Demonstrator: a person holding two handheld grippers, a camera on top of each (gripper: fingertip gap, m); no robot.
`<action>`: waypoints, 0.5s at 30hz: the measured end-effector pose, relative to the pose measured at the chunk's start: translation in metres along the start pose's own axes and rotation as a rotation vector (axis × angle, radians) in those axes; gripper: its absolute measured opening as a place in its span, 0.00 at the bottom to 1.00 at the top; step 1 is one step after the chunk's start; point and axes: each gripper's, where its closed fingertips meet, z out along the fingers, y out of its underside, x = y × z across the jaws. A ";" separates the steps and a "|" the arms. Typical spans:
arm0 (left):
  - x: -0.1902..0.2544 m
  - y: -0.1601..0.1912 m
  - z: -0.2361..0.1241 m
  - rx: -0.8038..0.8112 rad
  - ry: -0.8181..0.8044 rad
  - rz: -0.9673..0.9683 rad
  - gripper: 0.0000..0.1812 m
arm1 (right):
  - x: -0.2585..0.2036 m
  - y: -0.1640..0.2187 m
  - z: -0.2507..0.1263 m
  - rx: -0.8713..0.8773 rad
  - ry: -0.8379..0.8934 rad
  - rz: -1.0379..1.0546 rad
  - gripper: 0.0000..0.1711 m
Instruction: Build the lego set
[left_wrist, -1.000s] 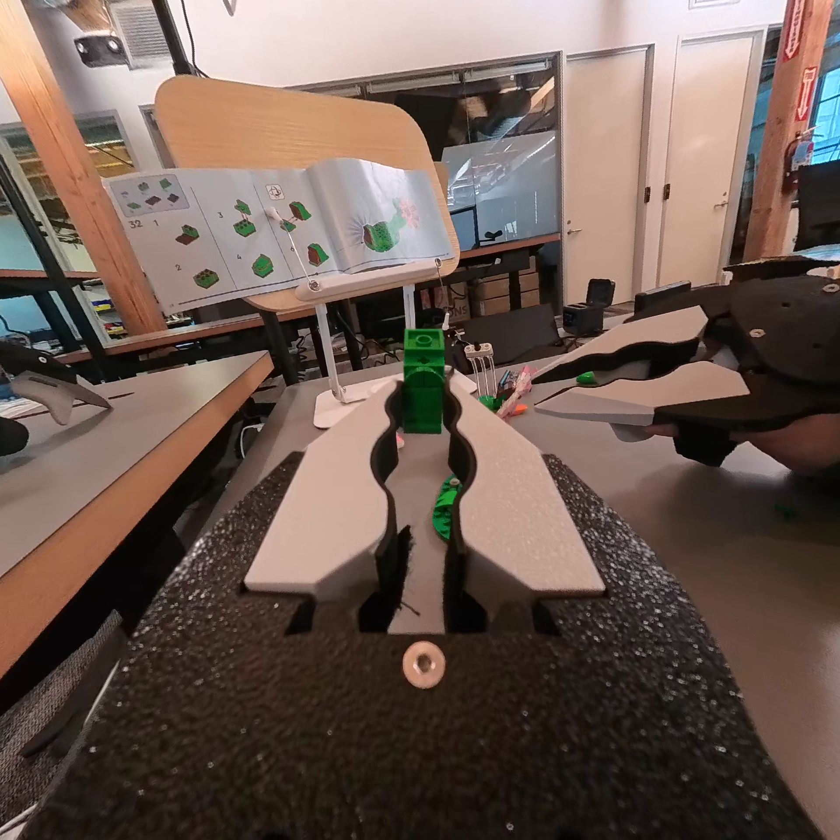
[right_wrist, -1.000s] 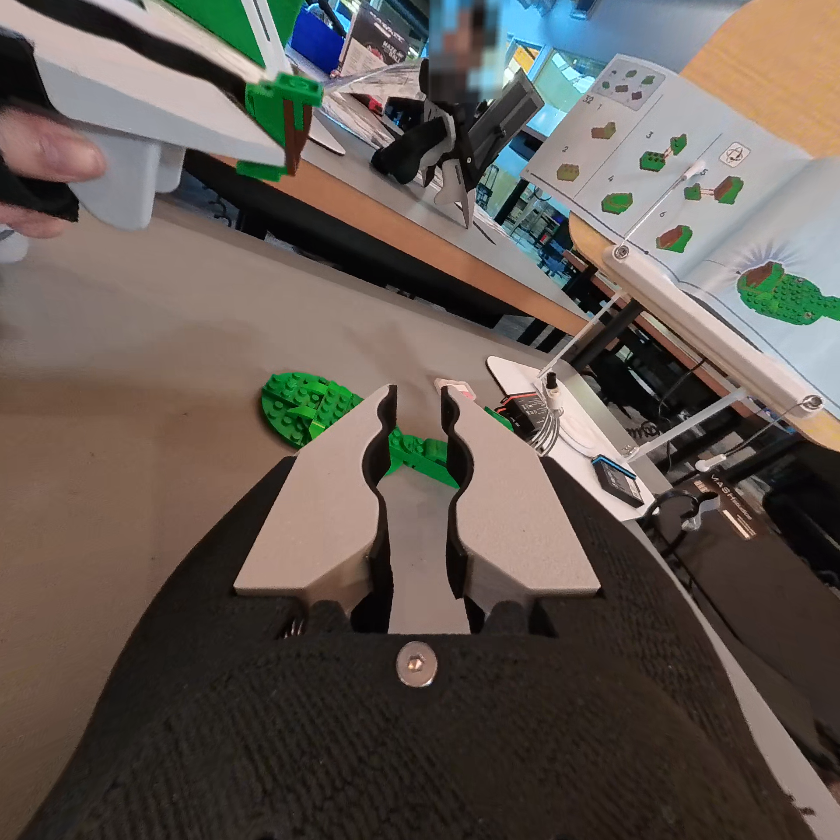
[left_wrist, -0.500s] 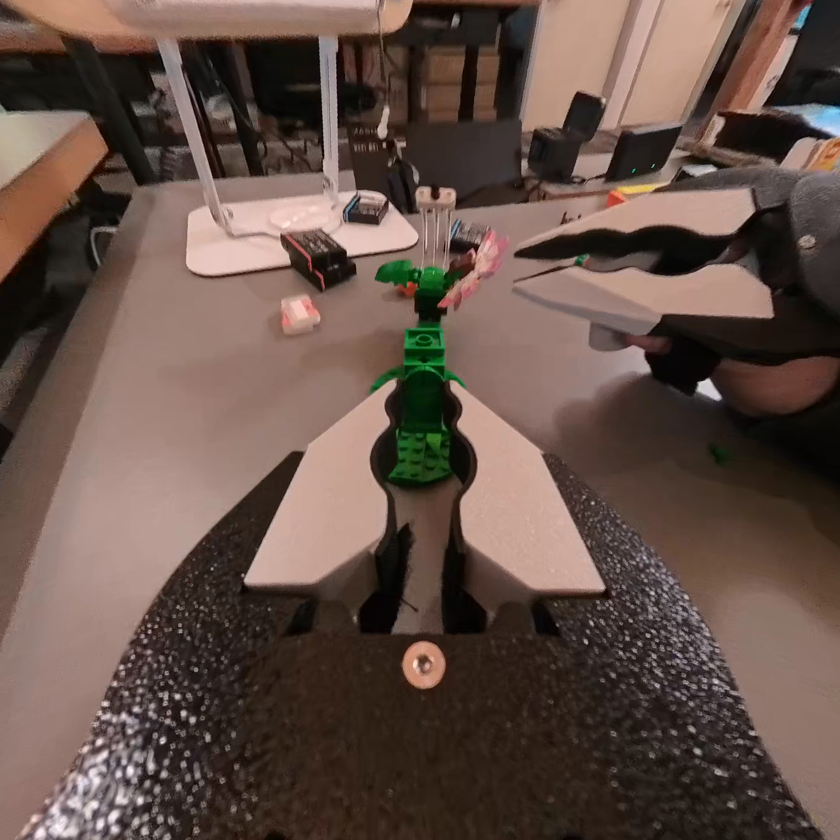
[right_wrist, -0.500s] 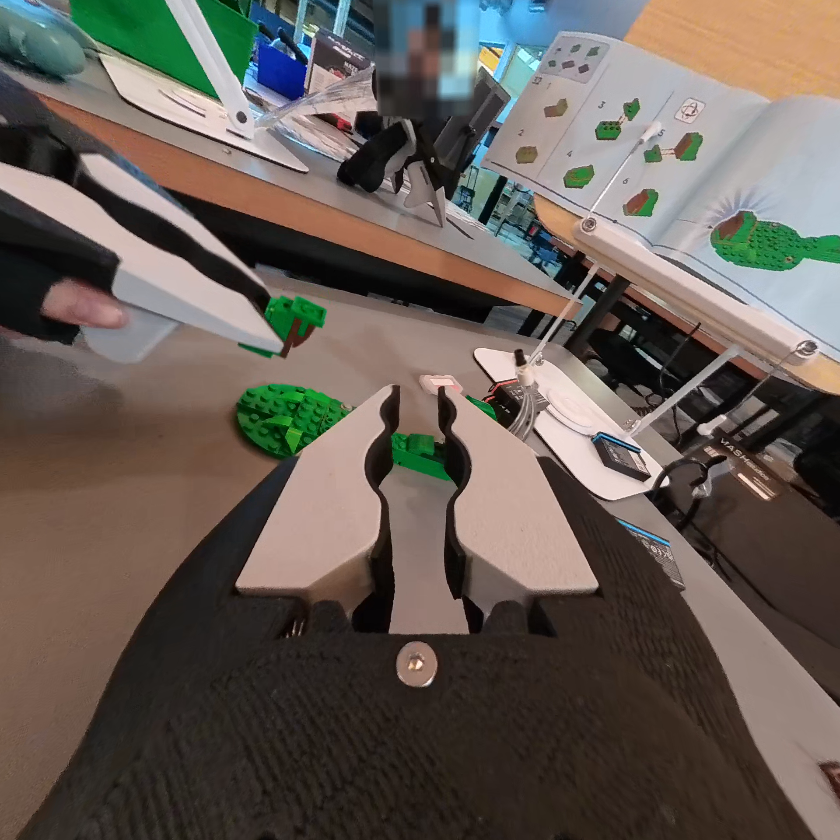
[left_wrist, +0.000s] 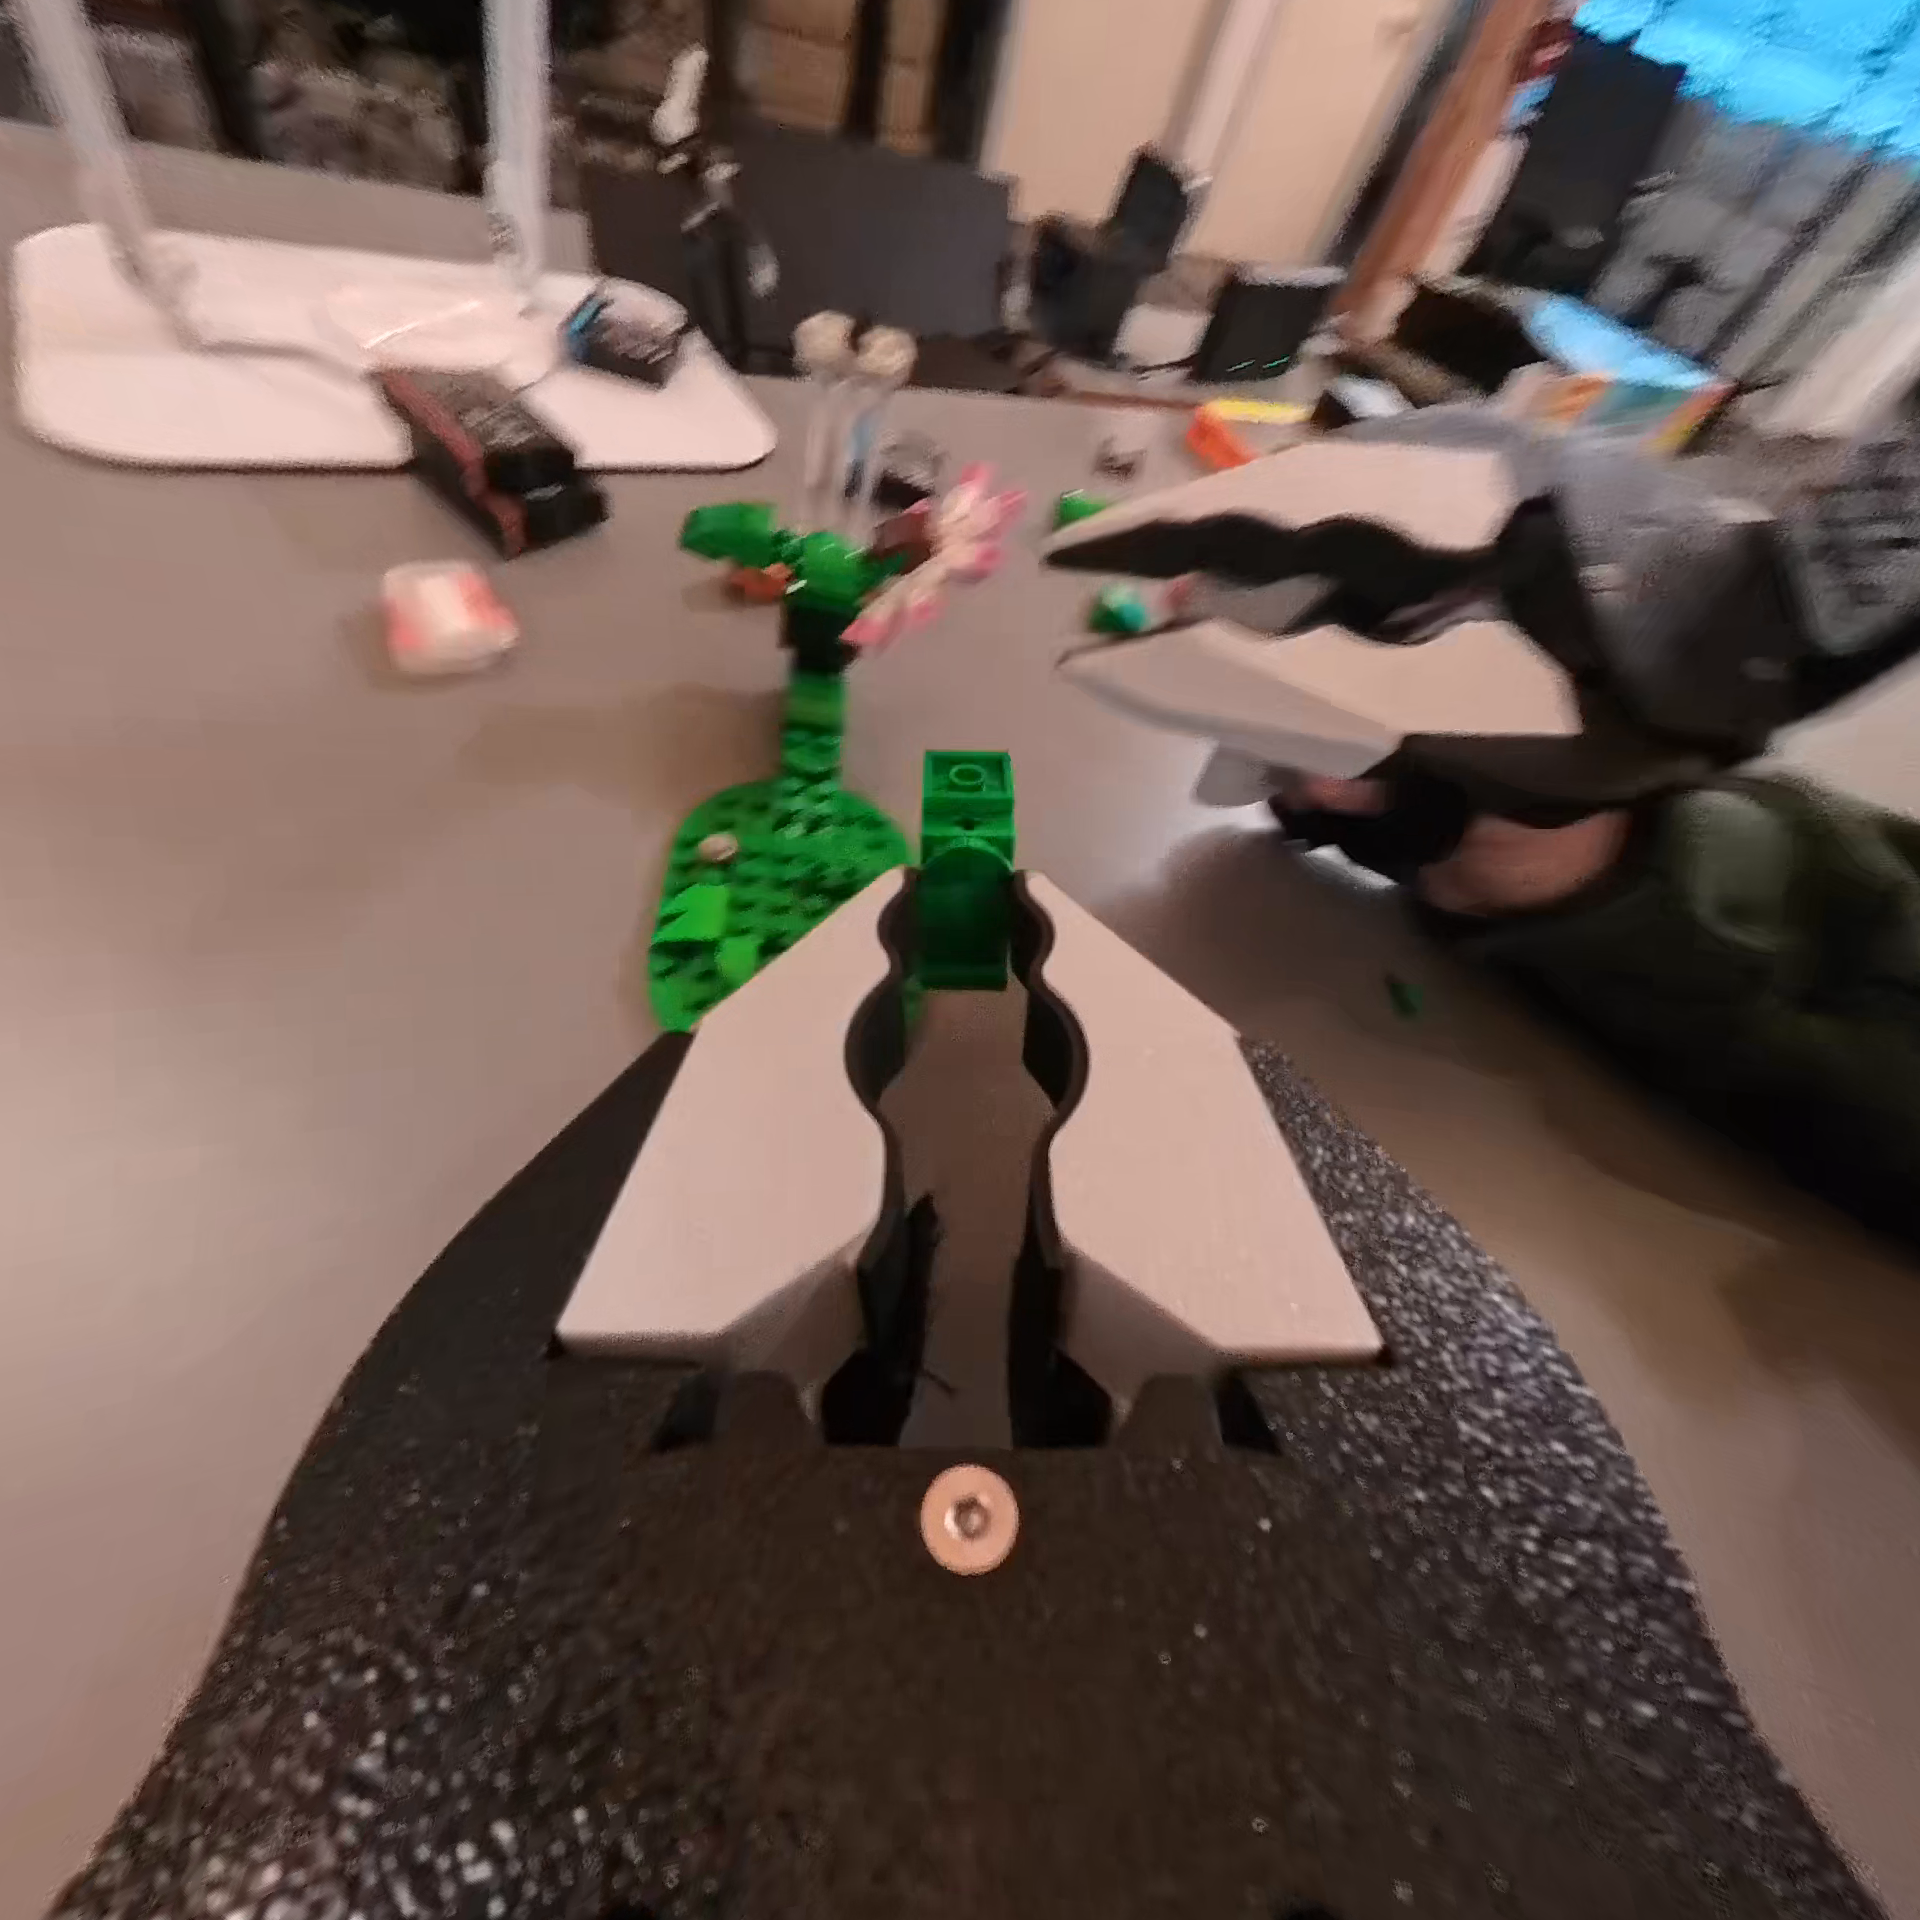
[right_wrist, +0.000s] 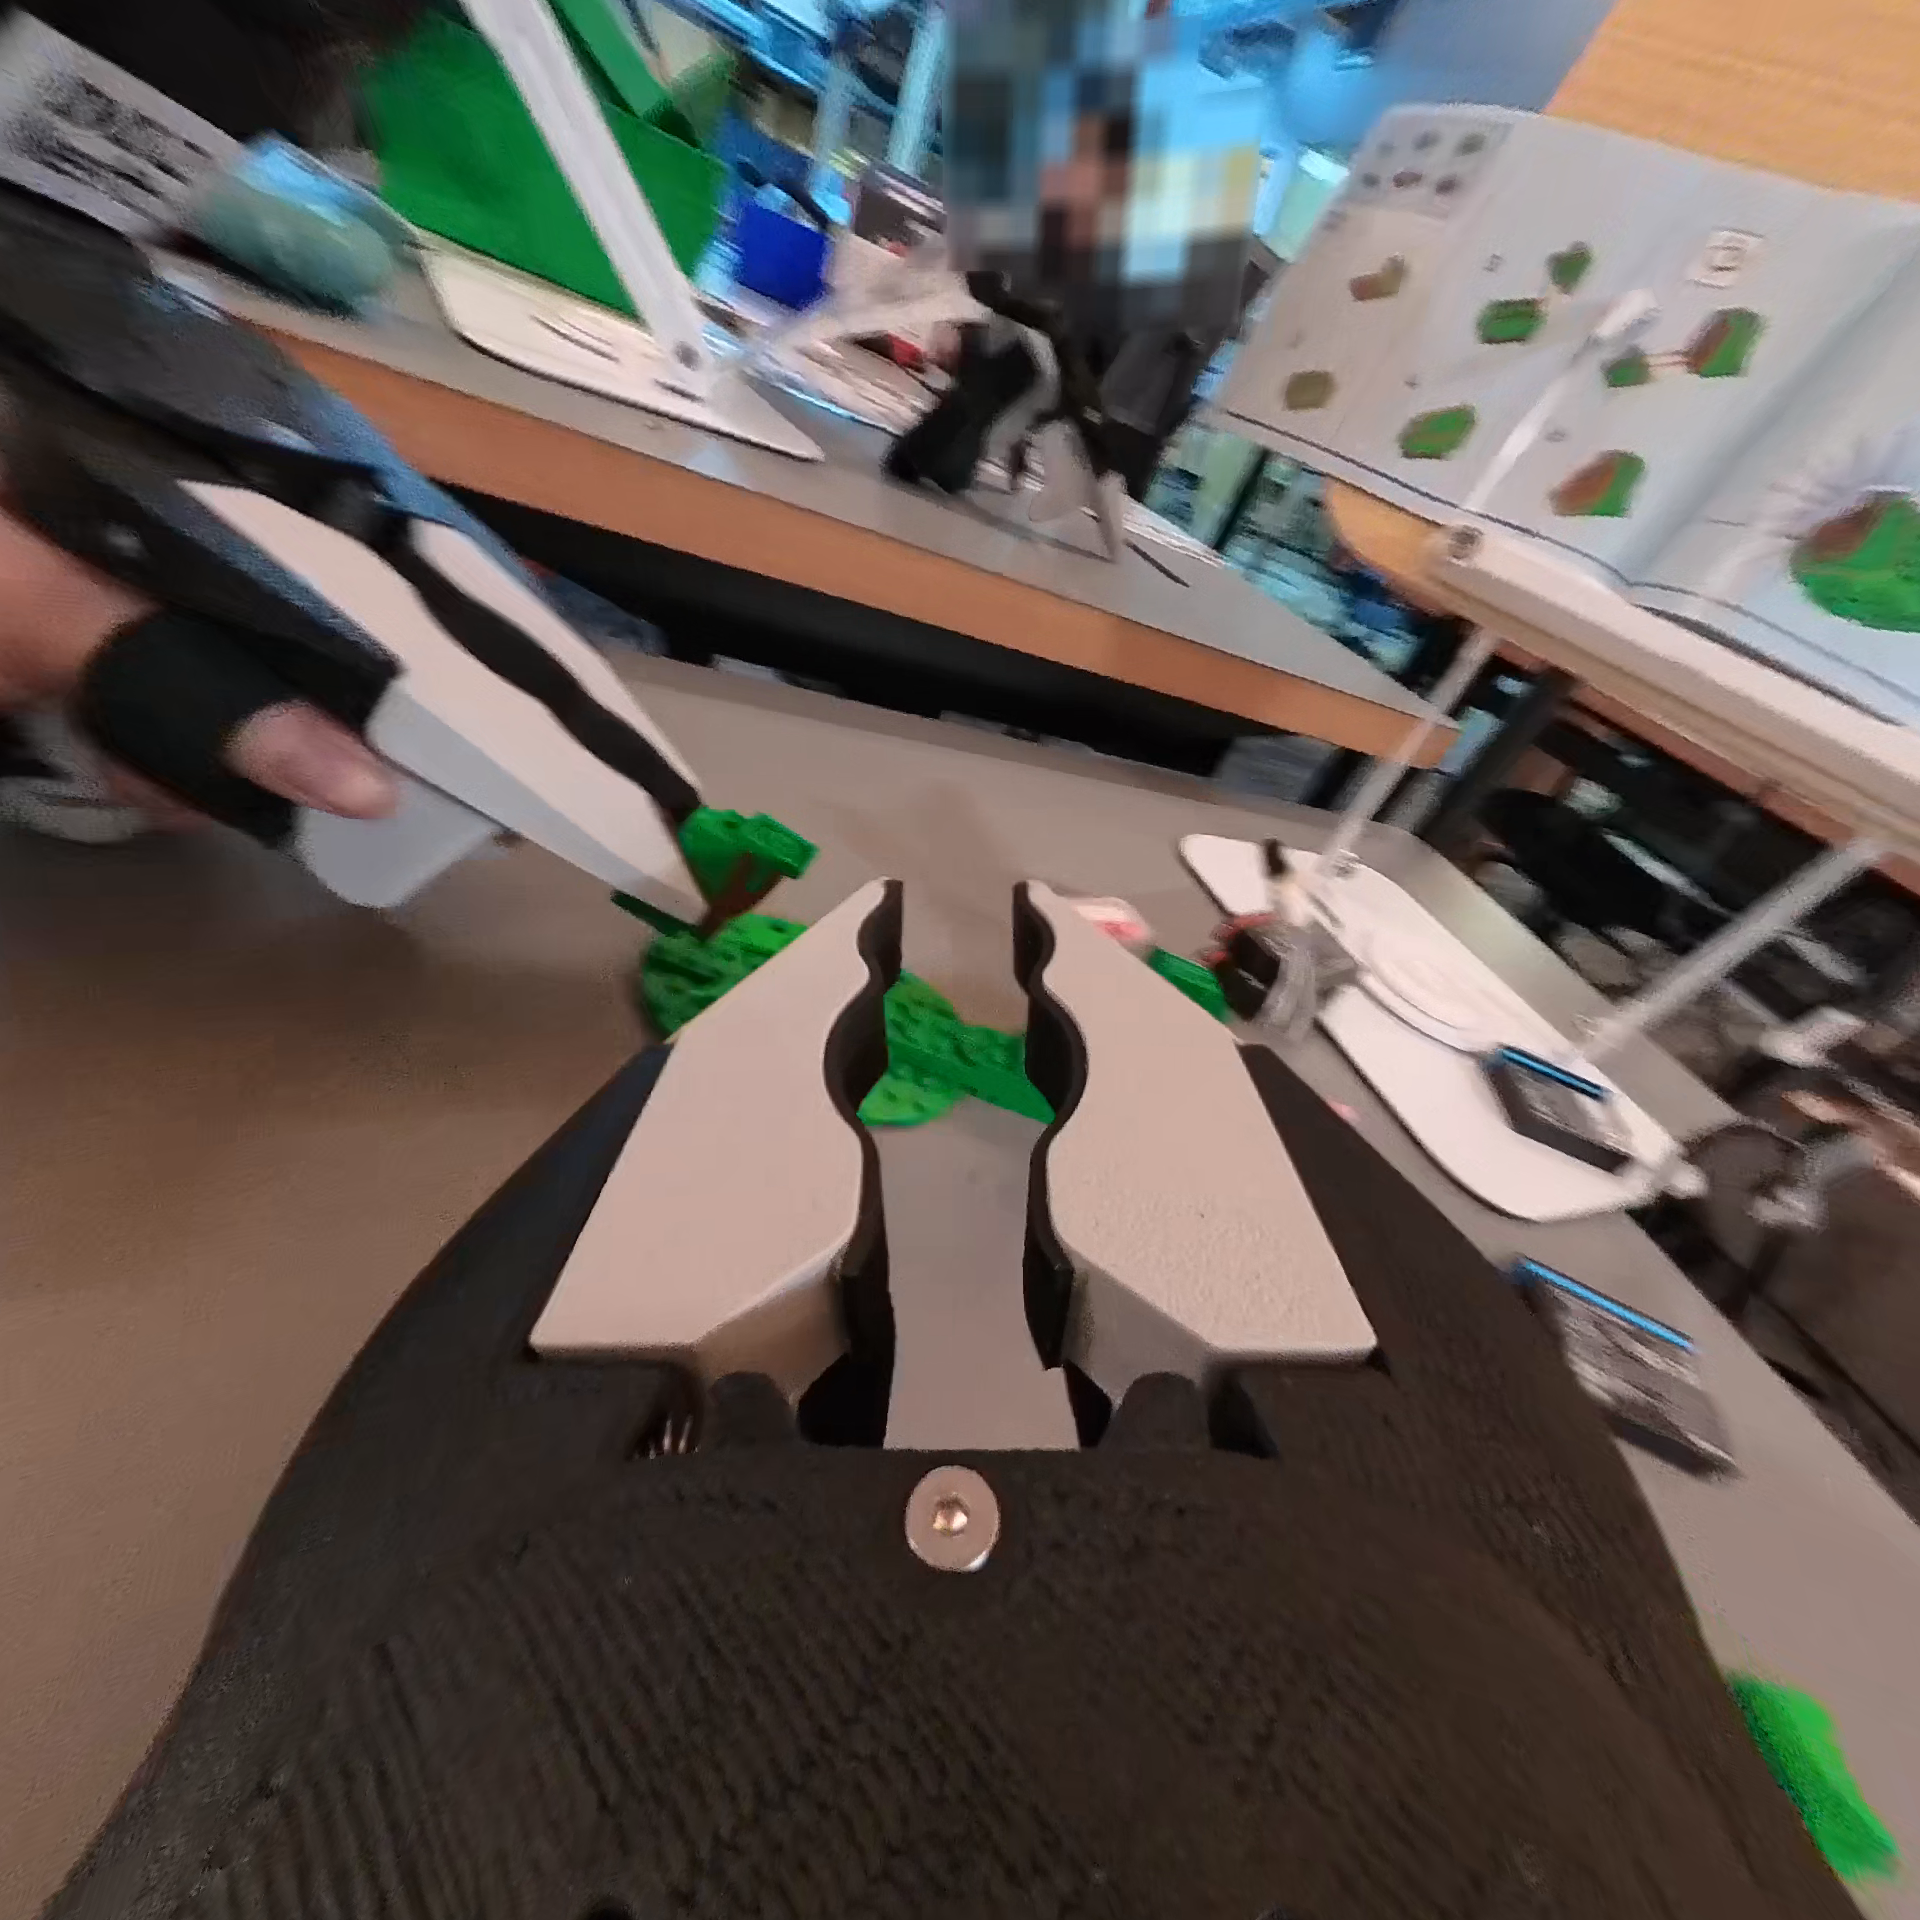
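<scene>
My left gripper (left_wrist: 966, 894) is shut on a small green lego piece (left_wrist: 966, 852) with a brown underside; the piece (right_wrist: 743, 847) also shows in the right wrist view. It hangs just above the green rounded baseplate (left_wrist: 769, 862) on the grey table. A green stem with a pink flower (left_wrist: 935, 561) lies beyond the plate. My right gripper (right_wrist: 951, 904) is open and empty, a little right of the plate (right_wrist: 925, 1070); it also shows in the left wrist view (left_wrist: 1060, 613).
A white stand base (left_wrist: 312, 353) holds the instruction booklet (right_wrist: 1558, 343) at the back. A black box (left_wrist: 488, 457), a small pink-white piece (left_wrist: 447, 623) and loose green bits (left_wrist: 1117, 613) lie around. A person's sleeve (left_wrist: 1714, 987) rests at right. Tip to tip, the grippers are about 6 cm apart. From the left gripper's tips to the plate (right_wrist: 925, 1070) is close to 7 cm. My left wrist view (left_wrist: 855, 808) looks at it from another angle.
My left gripper has tilted down from the booklet and lowered the green piece to just over the baseplate. My right gripper has shifted slightly and its jaws stand a little wider.
</scene>
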 end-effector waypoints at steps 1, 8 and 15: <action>0.012 -0.005 -0.002 0.029 0.075 0.012 0.07 | -0.009 -0.005 -0.001 0.034 -0.078 0.033 0.12; 0.052 -0.028 -0.027 0.152 0.344 0.026 0.07 | -0.039 -0.048 -0.025 0.278 -0.567 0.523 0.16; 0.066 -0.025 -0.026 0.122 0.401 0.052 0.07 | -0.053 -0.054 -0.033 0.290 -0.734 0.622 0.10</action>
